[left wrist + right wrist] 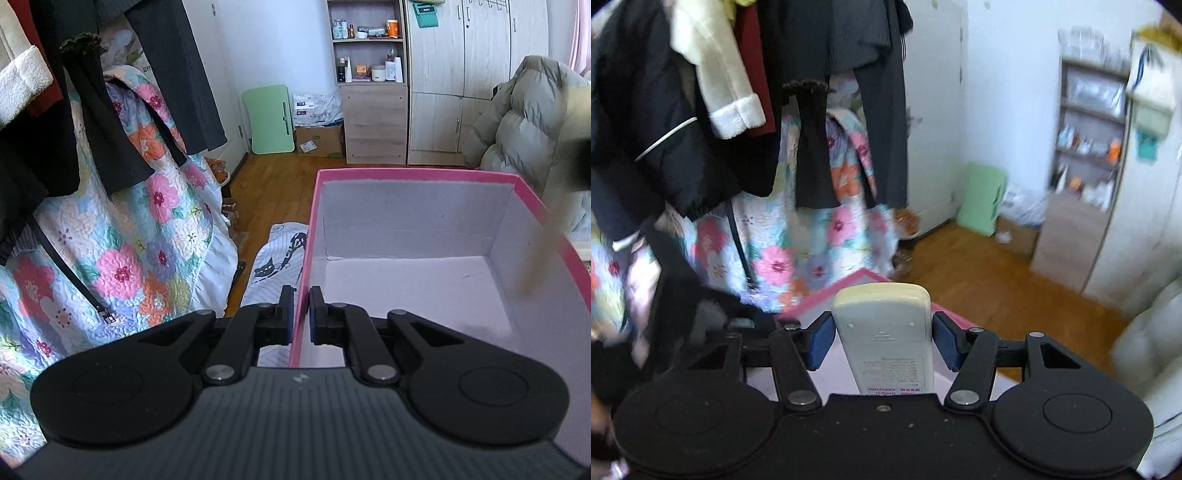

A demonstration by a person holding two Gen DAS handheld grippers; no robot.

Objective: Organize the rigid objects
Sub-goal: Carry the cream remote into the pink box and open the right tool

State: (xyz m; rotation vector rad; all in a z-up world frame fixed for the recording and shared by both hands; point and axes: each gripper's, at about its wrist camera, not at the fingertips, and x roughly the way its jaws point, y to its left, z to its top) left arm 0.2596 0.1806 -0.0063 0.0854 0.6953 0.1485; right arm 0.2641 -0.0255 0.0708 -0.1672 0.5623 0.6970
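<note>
Remote control (882, 332), back side up, is clamped between the right gripper's (882, 338) blue pads above the pink box (413, 173). Box interior looks empty. Left gripper (301, 314) is pinched on the box's left wall.

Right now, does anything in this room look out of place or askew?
Nothing looks spilled or broken. The pink box is empty, its left wall pinched in the left gripper. The right gripper holds a white remote back side up. A green board leans against the wall.
</note>
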